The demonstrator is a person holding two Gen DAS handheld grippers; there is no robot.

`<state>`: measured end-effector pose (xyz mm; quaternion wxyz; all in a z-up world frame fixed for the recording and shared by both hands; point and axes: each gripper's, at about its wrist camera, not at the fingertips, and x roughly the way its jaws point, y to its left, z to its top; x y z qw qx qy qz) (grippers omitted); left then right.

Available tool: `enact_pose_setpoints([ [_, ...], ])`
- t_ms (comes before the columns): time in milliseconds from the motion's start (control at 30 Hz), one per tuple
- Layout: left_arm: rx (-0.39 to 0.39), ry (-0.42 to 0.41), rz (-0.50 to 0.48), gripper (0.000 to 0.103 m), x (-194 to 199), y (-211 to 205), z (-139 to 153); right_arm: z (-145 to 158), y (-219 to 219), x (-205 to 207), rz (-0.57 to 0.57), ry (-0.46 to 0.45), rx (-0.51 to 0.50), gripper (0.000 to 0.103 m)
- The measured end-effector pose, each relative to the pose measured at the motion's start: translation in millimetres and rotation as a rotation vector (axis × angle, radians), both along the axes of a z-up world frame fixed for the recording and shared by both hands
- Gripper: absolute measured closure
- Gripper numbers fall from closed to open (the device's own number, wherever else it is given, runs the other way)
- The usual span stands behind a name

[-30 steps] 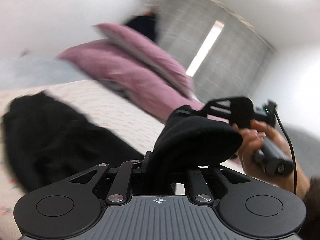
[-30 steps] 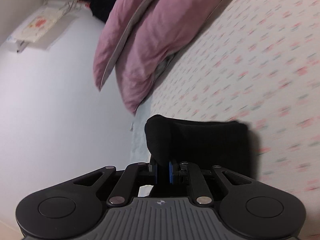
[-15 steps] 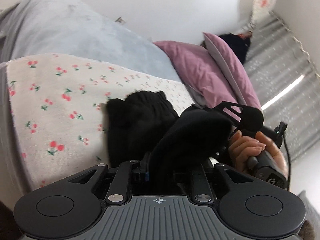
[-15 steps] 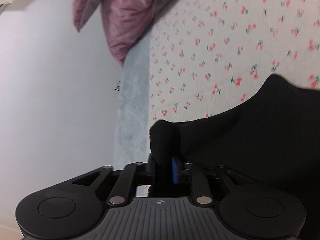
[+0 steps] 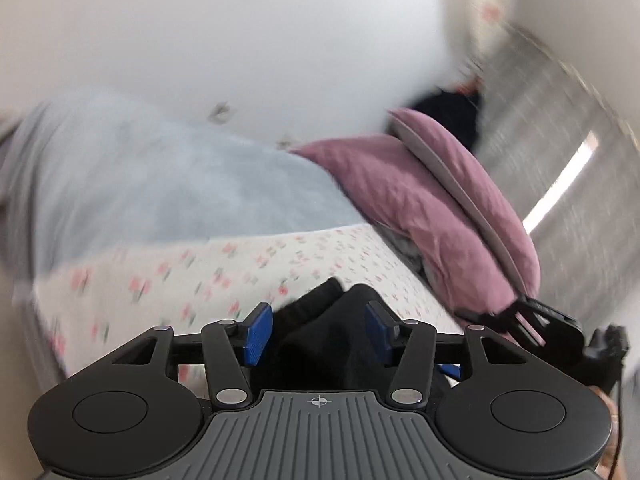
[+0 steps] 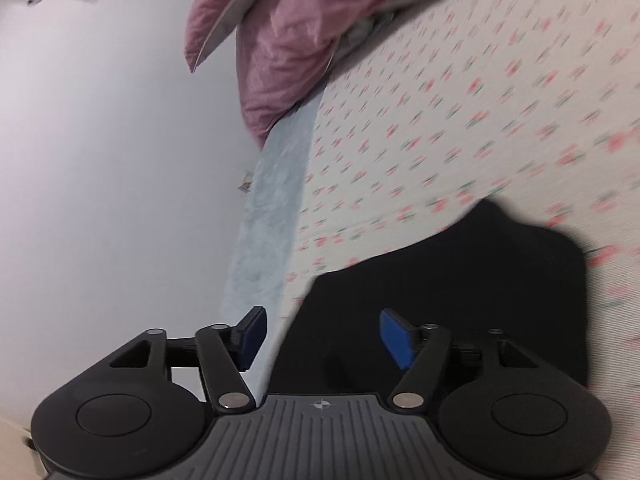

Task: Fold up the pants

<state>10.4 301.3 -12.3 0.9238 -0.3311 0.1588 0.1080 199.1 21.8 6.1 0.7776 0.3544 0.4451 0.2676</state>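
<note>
Black pants (image 6: 460,300) are laid folded on the cherry-print bed sheet (image 6: 460,100). Left gripper (image 5: 318,332) and right gripper (image 6: 320,338) are opening, fabric seen between the jaws, unpressed. Purple pillows (image 5: 432,208) and a blue blanket (image 5: 180,188) are piled behind, against the wall.

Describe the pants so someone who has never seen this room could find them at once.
Start at the bed with the cherry-print sheet, with mauve pillows at one end and a pale blue blanket along the wall side. The pants lie on that sheet in a flat heap. They are the only black thing on it.
</note>
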Motion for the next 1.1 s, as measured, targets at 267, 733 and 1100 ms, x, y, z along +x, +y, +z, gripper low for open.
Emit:
enact_pose_setpoints([
  [267,0.141,0.13,-0.33,0.055,59.8,12.1,18.5,-6.2,-60.7,-53.6,-0.031,-0.176,-0.206,0.027],
  [733,0.153,0.116,-0.38,0.096,89.2,5.2,20.7,-54.6,-73.8,-86.4,-0.055,-0.139,-0.233,0.026],
  [1100,0.026,0.216,-0.387,0.06,97.0,63.4,-5.3,-57.4,-76.3,-95.3,-0.017,-0.164,-0.178,0.026],
])
